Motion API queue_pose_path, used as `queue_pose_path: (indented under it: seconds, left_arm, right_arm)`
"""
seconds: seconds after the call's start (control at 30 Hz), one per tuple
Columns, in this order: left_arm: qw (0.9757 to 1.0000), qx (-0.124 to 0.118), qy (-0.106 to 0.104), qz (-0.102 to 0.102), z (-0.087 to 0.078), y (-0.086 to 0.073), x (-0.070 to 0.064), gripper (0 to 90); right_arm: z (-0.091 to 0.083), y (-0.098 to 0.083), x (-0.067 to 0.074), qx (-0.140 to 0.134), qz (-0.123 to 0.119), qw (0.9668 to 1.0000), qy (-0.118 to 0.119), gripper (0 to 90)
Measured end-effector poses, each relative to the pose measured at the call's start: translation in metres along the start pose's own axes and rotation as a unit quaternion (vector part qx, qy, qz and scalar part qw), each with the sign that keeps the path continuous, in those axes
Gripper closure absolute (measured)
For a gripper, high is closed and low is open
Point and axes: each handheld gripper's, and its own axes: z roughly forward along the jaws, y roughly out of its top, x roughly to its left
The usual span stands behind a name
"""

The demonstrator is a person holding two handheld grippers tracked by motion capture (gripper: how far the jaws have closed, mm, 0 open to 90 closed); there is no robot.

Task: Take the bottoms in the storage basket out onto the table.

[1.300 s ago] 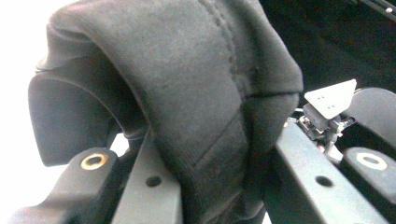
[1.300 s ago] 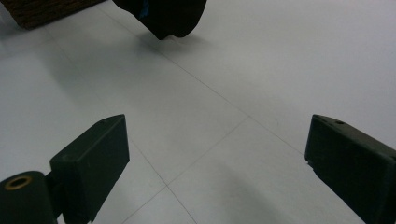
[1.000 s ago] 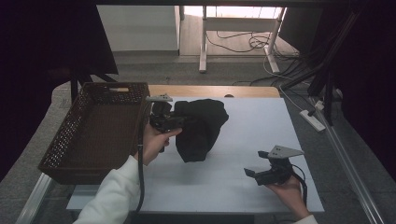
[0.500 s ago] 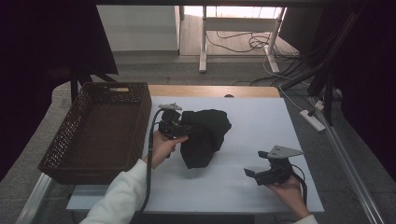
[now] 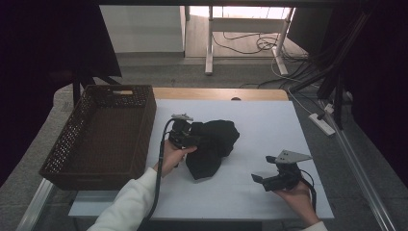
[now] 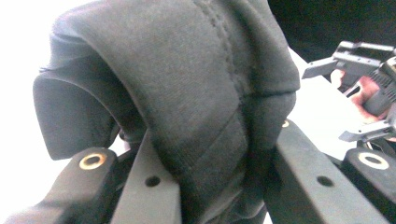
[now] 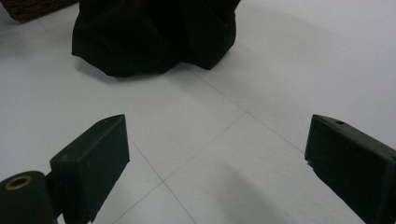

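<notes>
A black garment [image 5: 211, 147] lies bunched up in the middle of the white table [image 5: 260, 120]. My left gripper [image 5: 190, 138] is at the garment's left edge, shut on a thick fold of the cloth [image 6: 210, 140], which bulges up between the jaws in the left gripper view. My right gripper [image 5: 262, 179] is held near the front right of the table, apart from the garment, and stands open with nothing between its fingers. In the right gripper view the garment [image 7: 154, 32] lies ahead, beyond the wide-open right gripper [image 7: 217, 154].
A dark woven basket [image 5: 103, 134] stands at the table's left side, right beside the left hand. A power strip [image 5: 320, 122] lies past the table's right edge. Cables and desk legs are on the floor behind.
The left gripper has dragged the garment toward the right and the front of the table, away from the basket. The right gripper has stayed still and open.
</notes>
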Motion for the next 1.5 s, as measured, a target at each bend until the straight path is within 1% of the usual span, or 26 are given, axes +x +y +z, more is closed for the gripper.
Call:
queue_pose_path:
  seconds: [0.2, 0.3, 0.43, 0.7, 0.8, 0.97, 1.1, 1.17, 1.27, 1.3, 1.33, 1.4, 1.47, 1.5]
  left_arm:
    - [0.9999, 0.011, 0.001, -0.009, 0.011, -0.008, 0.006, 76.8]
    - [0.9999, 0.014, 0.004, -0.001, 0.013, -0.010, 0.004, 76.7]
    - [0.9998, 0.021, 0.005, 0.001, 0.017, -0.013, 0.004, 76.4]
    - [0.9993, 0.037, 0.007, 0.003, 0.022, -0.024, 0.007, 75.5]
    - [0.9989, 0.045, 0.010, 0.007, 0.025, -0.028, 0.006, 75.4]
    - [0.9989, 0.045, 0.011, 0.011, 0.025, -0.030, 0.005, 75.0]
    - [0.9987, 0.044, 0.016, 0.019, 0.025, -0.029, 0.003, 73.3]
    - [0.9987, 0.042, 0.017, 0.022, 0.024, -0.029, 0.001, 67.1]
    - [0.9982, 0.035, 0.030, 0.037, 0.021, -0.028, -0.004, 44.6]
    - [0.9982, 0.030, 0.032, 0.042, 0.019, -0.028, -0.006, 40.3]
    - [0.9980, 0.025, 0.033, 0.048, 0.017, -0.027, -0.008, 36.9]
    - [0.9966, 0.023, 0.043, 0.066, 0.014, -0.026, -0.013, 31.2]
    - [0.9954, 0.021, 0.045, 0.082, 0.010, -0.026, -0.017, 27.2]
    - [0.9949, 0.021, 0.049, 0.086, 0.009, -0.026, -0.018, 26.0]
  right_arm:
    - [0.000, 0.000, 0.000, 0.002, -0.001, 1.0000, -0.001, 6.4]
    - [0.000, 0.000, -0.001, 0.003, 0.000, 1.0000, -0.001, 6.4]
    - [0.000, 0.000, -0.001, 0.004, -0.001, 1.0000, -0.002, 6.4]
    - [0.001, -0.001, -0.001, 0.007, -0.003, 1.0000, -0.005, 6.4]
    - [0.001, -0.001, -0.001, 0.010, -0.004, 0.9999, -0.005, 6.4]
    - [0.002, -0.001, 0.000, 0.011, -0.005, 0.9999, -0.006, 6.4]
    - [0.002, -0.001, -0.001, 0.012, -0.005, 0.9999, -0.006, 6.4]
    - [0.002, -0.001, -0.001, 0.014, -0.005, 0.9999, -0.005, 6.4]
    - [0.003, -0.002, -0.002, 0.013, -0.003, 0.9999, -0.005, 6.4]
    - [0.003, -0.002, -0.002, 0.011, -0.002, 0.9999, -0.005, 6.4]
    - [0.002, -0.002, -0.003, 0.011, -0.001, 0.9999, -0.004, 6.4]
    - [0.002, -0.002, -0.004, 0.010, 0.001, 0.9999, -0.004, 6.4]
    - [0.001, -0.003, -0.005, 0.008, 0.003, 1.0000, -0.003, 6.4]
    - [0.001, -0.003, -0.005, 0.007, 0.003, 1.0000, -0.004, 6.4]
